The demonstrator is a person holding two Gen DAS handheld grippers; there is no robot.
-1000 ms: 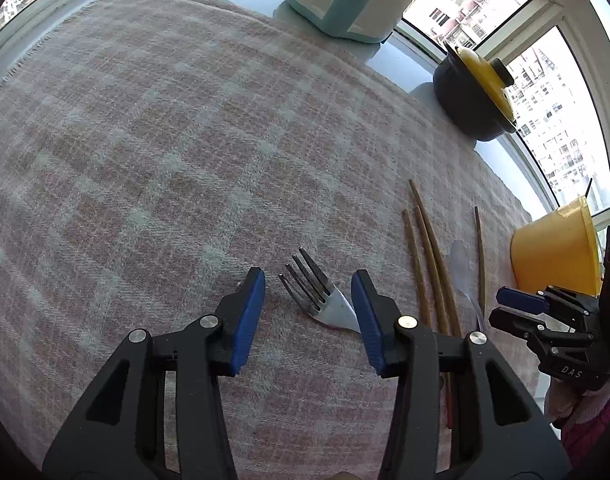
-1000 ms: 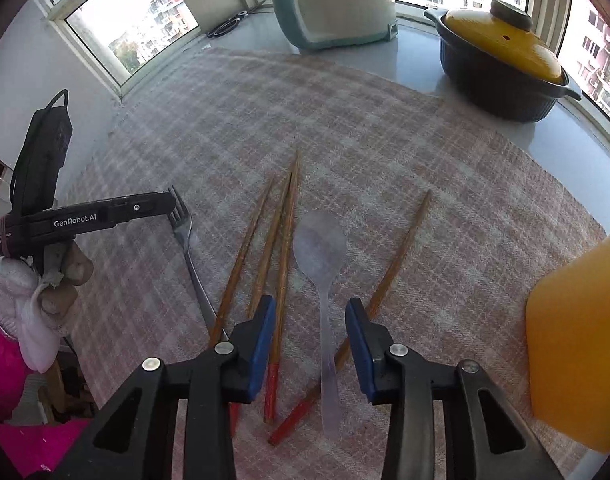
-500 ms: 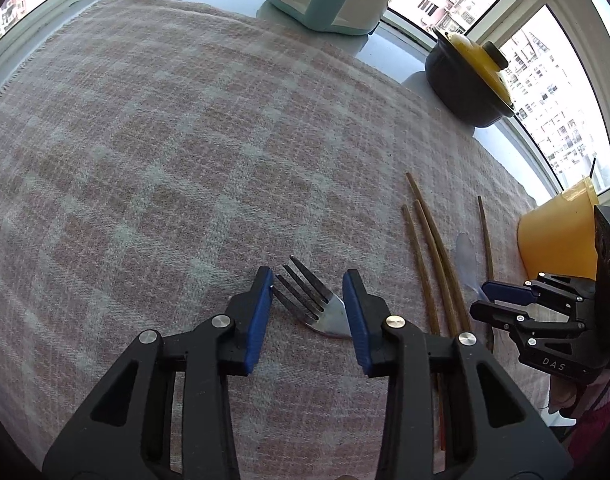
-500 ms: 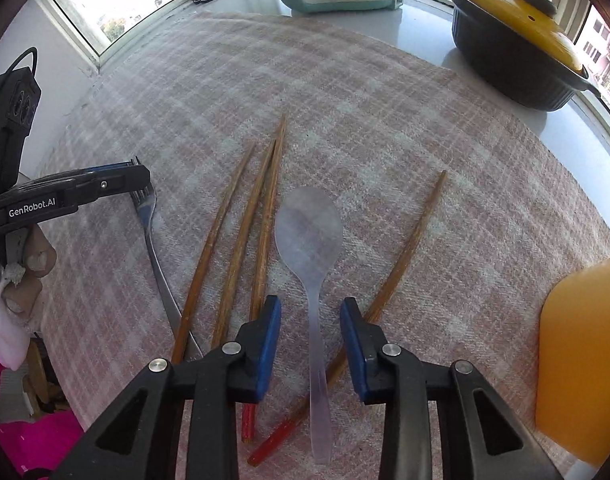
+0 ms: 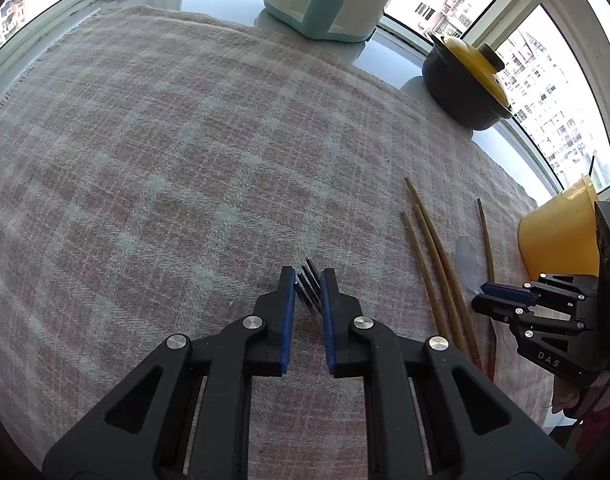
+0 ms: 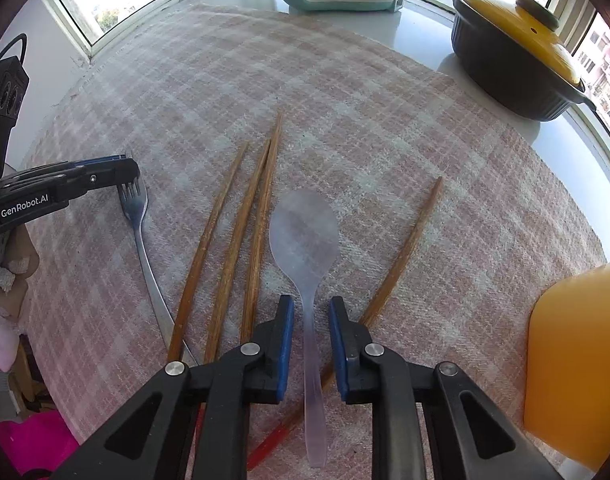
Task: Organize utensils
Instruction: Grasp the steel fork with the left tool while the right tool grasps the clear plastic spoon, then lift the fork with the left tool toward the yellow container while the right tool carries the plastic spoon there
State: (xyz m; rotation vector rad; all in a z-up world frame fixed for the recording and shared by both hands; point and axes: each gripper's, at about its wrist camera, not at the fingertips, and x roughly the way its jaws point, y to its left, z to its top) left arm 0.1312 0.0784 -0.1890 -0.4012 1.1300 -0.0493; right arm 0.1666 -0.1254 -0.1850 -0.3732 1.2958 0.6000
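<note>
The left gripper [image 5: 308,280] has its fingers clamped on the tines of the metal fork [image 6: 139,232], which lies flat on the checked cloth [image 5: 165,160] over the surface. Steel is stiff and slick, so I'd judge the neck a surer hold than the tines. The right gripper [image 6: 311,312] straddles the clear plastic spoon [image 6: 305,232], fingers apart, not touching its thin handle; it looks light and bendy. The right view shows the fork's whole handle and 4 chopsticks [image 6: 261,208]; the left view hides the handle but shows the yellow container [image 5: 557,236]
</note>
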